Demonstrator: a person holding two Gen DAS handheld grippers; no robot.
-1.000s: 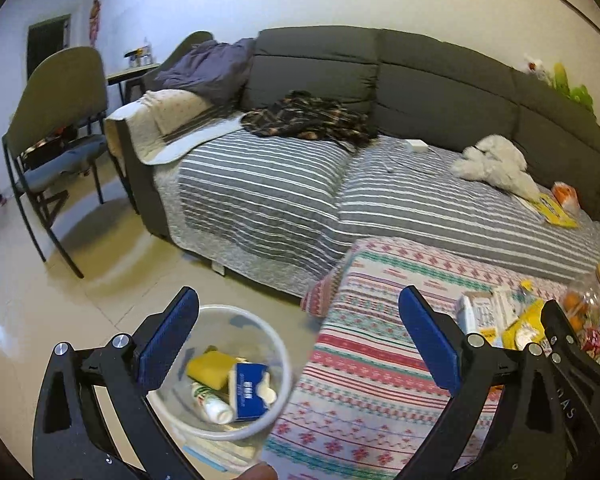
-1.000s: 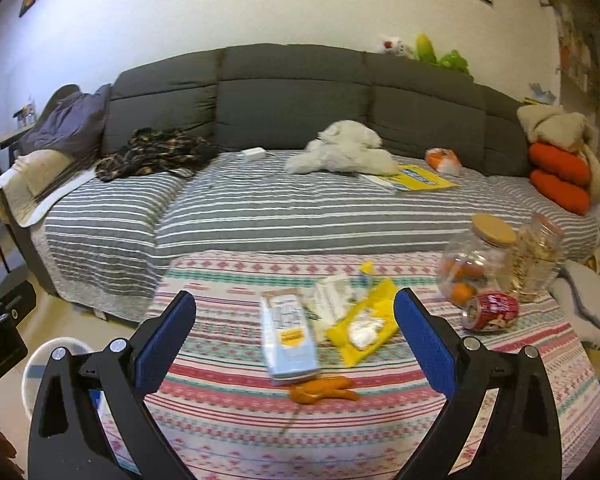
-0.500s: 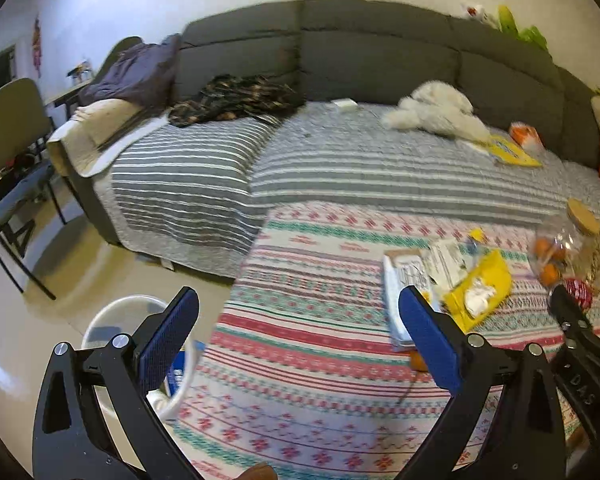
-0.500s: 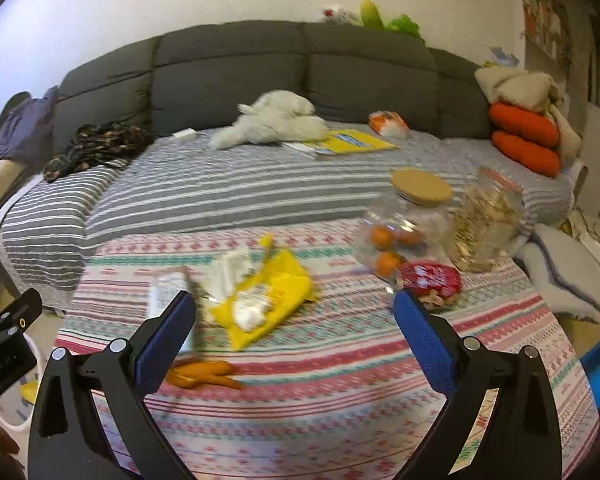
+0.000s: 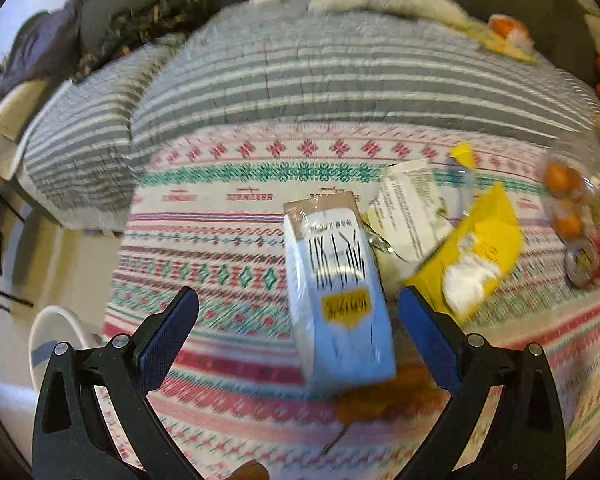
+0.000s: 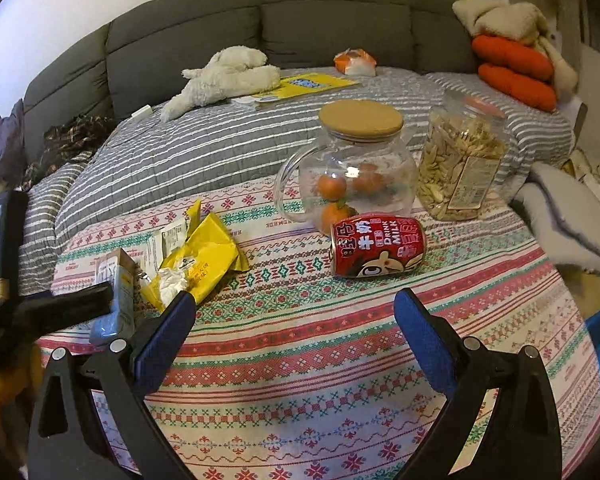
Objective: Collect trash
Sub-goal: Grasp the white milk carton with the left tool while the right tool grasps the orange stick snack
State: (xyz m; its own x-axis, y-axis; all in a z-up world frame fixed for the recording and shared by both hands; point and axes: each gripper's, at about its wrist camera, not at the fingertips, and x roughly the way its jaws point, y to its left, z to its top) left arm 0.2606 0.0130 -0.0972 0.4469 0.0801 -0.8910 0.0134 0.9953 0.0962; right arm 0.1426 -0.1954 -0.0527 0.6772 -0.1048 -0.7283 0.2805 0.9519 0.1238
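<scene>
- While I hold both grippers above the patterned tablecloth (image 6: pixel 300 360), my left gripper (image 5: pixel 298 320) has its jaws spread wide and holds nothing.
- In the left wrist view, the blue-and-white carton (image 5: pixel 336 300) lies flat in the centre of the frame, its near end between the two blue pads but touching neither as far as I can tell.
- Just right of the carton sits a white printed wrapper (image 5: pixel 410 208), and right of that a yellow wrapper (image 5: pixel 484 248) with crumpled white tissue (image 5: pixel 464 280) on it.
- An orange peel (image 5: pixel 380 400) lies blurred at the carton's near end, lower centre of the frame.
- A white bin (image 5: pixel 50 332) shows its rim at the lower left edge, on the floor beside the table.
- My right gripper (image 6: pixel 296 340) is also spread wide and empty, hovering over bare cloth in the lower half of its frame.
- In the right wrist view, a red drink can (image 6: pixel 376 246) lies on its side at centre, above the gap between the pads.
- Behind the can stands a glass jar with a cork lid (image 6: pixel 356 164) holding oranges, and to its right a plastic jar of seeds (image 6: pixel 460 164).
- The yellow wrapper (image 6: pixel 204 260) and the carton (image 6: pixel 114 292) sit at the left, with the left gripper's black body partly covering the carton.
- A striped sofa (image 6: pixel 204 152) fills the upper frame, with a white plush toy (image 6: pixel 224 80) on it.
</scene>
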